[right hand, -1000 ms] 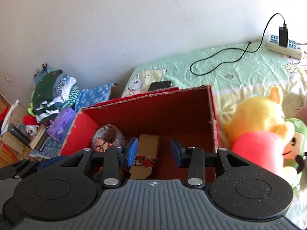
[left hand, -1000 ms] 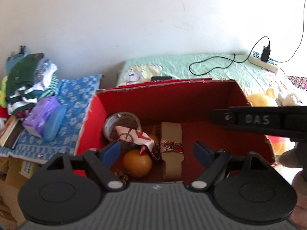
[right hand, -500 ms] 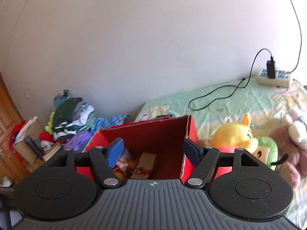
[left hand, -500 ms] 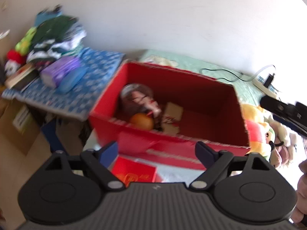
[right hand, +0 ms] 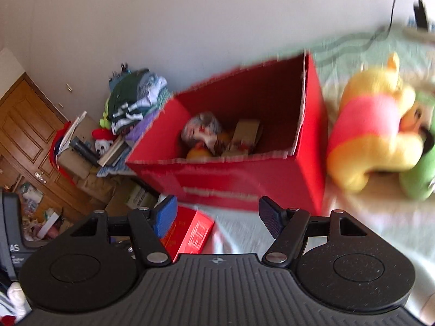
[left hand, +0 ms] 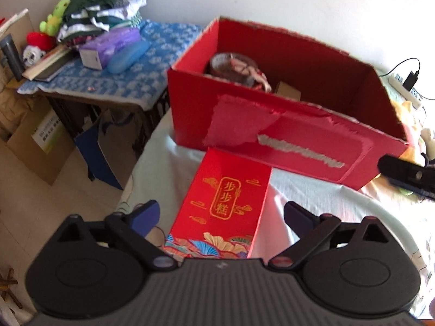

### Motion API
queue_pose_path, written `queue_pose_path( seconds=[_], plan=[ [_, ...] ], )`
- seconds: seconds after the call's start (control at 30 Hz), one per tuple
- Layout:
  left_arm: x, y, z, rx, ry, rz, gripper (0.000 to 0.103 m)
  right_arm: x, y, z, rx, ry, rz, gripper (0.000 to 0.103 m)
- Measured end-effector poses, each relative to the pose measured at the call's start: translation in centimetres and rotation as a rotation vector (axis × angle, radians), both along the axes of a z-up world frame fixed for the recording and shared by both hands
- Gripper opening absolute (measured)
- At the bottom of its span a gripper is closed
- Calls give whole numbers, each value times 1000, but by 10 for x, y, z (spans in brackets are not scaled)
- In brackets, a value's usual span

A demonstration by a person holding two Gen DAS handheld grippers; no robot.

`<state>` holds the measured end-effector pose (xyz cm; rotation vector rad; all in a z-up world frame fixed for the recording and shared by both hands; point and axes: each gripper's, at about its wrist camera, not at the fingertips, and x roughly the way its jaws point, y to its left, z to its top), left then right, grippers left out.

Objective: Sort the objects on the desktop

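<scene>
A large red cardboard box (left hand: pixel 285 125) stands on the pale green sheet. Inside it are a round tape roll (left hand: pixel 231 63), an orange (right hand: pixel 198 152), a patterned cloth and a brown cardboard piece (right hand: pixel 246 131). In front of it lies a flat red gift box (left hand: pixel 223 203) with gold characters. My left gripper (left hand: pixel 221 214) hovers over that gift box. Its jaws are opening wide, and the blue pads stand clear on either side of it. My right gripper (right hand: pixel 217 213) is further right, facing the big box. Its jaws are wide, closing slightly, with nothing between them.
A yellow plush bear (right hand: pixel 375 135) and a green plush (right hand: pixel 418 179) lie right of the box. To the left stand a side table with a blue cloth (left hand: pixel 114 76), folded clothes (left hand: pixel 100 13) and cartons on the floor. A power strip (left hand: pixel 405 87) lies behind.
Both grippers have drawn back from above the big red box and dropped lower. The left view now looks down on the gift box. The right jaws have widened.
</scene>
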<state>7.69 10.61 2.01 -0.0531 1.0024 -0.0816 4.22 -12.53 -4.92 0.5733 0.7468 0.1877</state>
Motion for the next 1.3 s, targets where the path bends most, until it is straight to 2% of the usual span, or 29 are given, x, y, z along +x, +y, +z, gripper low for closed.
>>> queue_pose_path(
  seconds=[0.13,0.4,0.53,0.7,0.73,0.77,0.9,1.03,1.3],
  plan=[
    [11,-1,-15,1,41,-49,98,14,12,-14,75,88,7,66],
    [32,4,-39,-3,106,-126,98,38,42,-37,120,220,46,63],
    [36,7,-45,-11,125,-169,98,47,56,-45,105,271,67,62],
    [39,9,-50,-22,139,-183,97,60,70,-61,135,349,105,52],
    [40,9,-51,-29,143,-186,94,61,72,-63,136,354,108,52],
    [40,8,-52,-36,151,-194,86,61,73,-63,137,354,109,53],
    [39,1,-54,-7,150,-214,85,60,72,-63,129,356,109,54],
    [36,2,-50,-15,154,-214,84,55,66,-62,143,356,111,52],
    [15,-23,-25,8,116,-287,83,31,42,-42,161,325,107,52]
  ],
)
